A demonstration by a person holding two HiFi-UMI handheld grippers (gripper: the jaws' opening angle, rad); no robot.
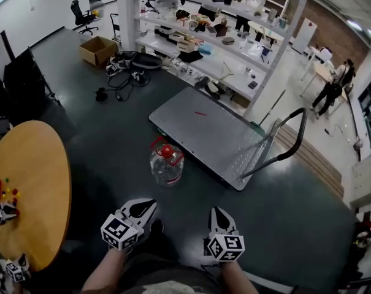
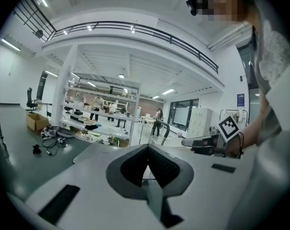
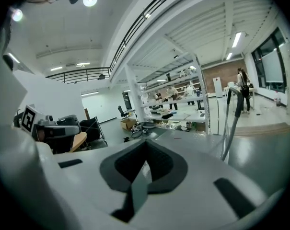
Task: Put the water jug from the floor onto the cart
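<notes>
Head view: the left hand-held gripper (image 1: 142,207) and right hand-held gripper (image 1: 218,213) are held low and side by side on outstretched forearms. Both point toward the jug (image 1: 167,163), which stands upright on the floor (image 1: 111,139) just beside the cart (image 1: 216,133), apart from both grippers. Left gripper view: this hand-held gripper points nearly level, its jaws brought together with nothing between them. Right gripper view: this hand-held gripper also points nearly level toward the cart, jaws closed and empty.
</notes>
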